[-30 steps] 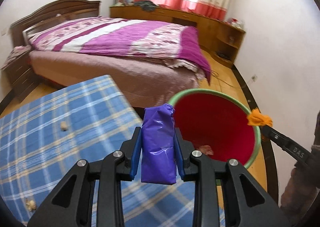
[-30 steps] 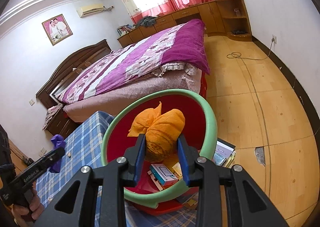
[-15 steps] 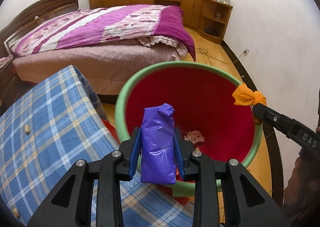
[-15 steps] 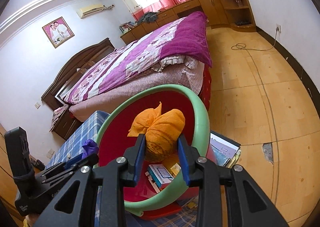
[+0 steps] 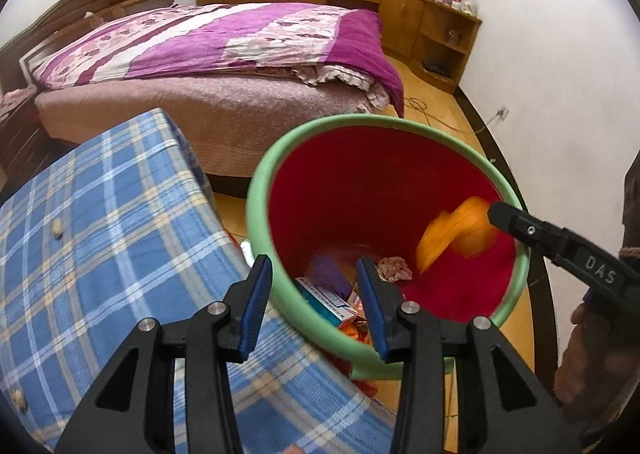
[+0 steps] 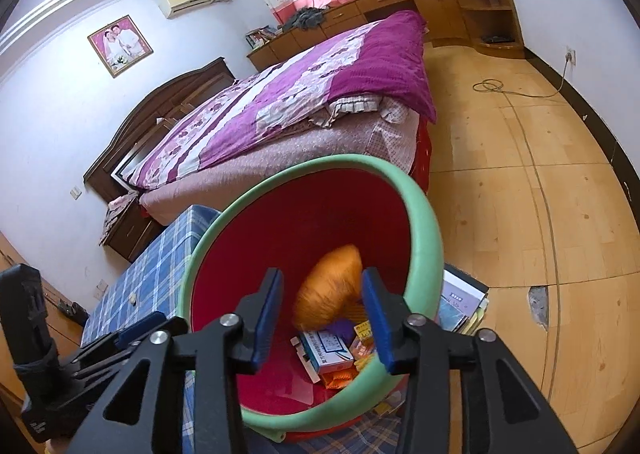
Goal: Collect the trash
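Your left claw (image 5: 316,304) opening, purple bag (image 5: 330,274) loose in bin (image 5: 260,197). Right claw (image 6: 322,316) opening, orange bundle (image 6: 330,292) free, blurred.

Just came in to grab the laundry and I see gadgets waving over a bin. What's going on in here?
A person is clearing trash into the red bin with a green rim. Both hand-held grippers are over its mouth with jaws opening. The right hand-held gripper has just let go of an orange wad, blurred as it drops. The left hand-held gripper holds nothing; a purple bag lies blurred inside with a small box. Scraps remain on the blue checked cloth.
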`<state>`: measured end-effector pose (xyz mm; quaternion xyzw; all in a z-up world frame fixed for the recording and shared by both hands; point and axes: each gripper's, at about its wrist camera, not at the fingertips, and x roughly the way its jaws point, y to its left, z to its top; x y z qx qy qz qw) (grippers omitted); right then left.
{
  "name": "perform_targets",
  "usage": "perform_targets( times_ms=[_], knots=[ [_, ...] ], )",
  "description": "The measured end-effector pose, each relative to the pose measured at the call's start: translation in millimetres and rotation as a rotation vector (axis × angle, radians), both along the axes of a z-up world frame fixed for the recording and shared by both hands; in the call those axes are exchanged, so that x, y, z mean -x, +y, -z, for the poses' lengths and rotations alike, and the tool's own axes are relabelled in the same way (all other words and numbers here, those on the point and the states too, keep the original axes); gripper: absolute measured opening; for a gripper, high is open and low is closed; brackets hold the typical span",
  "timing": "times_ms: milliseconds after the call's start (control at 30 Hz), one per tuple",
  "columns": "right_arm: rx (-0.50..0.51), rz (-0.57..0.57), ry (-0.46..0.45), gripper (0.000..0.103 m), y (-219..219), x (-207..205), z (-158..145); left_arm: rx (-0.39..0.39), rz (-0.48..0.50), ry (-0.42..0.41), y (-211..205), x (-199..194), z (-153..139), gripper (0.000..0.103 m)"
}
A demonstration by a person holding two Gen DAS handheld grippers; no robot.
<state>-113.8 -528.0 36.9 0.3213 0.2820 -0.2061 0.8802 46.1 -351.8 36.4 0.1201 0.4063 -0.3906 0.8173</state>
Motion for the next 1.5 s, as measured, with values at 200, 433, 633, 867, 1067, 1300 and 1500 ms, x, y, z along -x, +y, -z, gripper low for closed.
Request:
perform_targets(
  times_ms=[200,433,633,867,1067,1300,1500],
  knots=[
    [-0.003,-0.002,-0.013,0.054,15,7,-6,0.024,-0.045,-0.006,30,2,-12,0.044],
    [0.026,0.001,-0.030,0.067,38,17,-24,0.047,-0.089,-0.014,66,9,-23,0.044],
    [0.060,-0.031,-0.032,0.080,70,18,-39,0.065,-0.152,-0.008,104,12,-30,0.044],
    [0.106,-0.106,-0.035,0.089,115,11,-53,0.089,-0.245,-0.040,153,19,-41,0.051],
    [0.155,-0.172,-0.045,0.096,159,8,-64,0.108,-0.324,-0.066,194,26,-49,0.059],
    [0.201,-0.230,-0.057,0.100,201,7,-67,0.101,-0.435,-0.105,237,40,-56,0.064],
    [0.264,-0.267,-0.081,0.103,234,11,-68,0.089,-0.519,-0.117,267,50,-55,0.064]
  ],
)
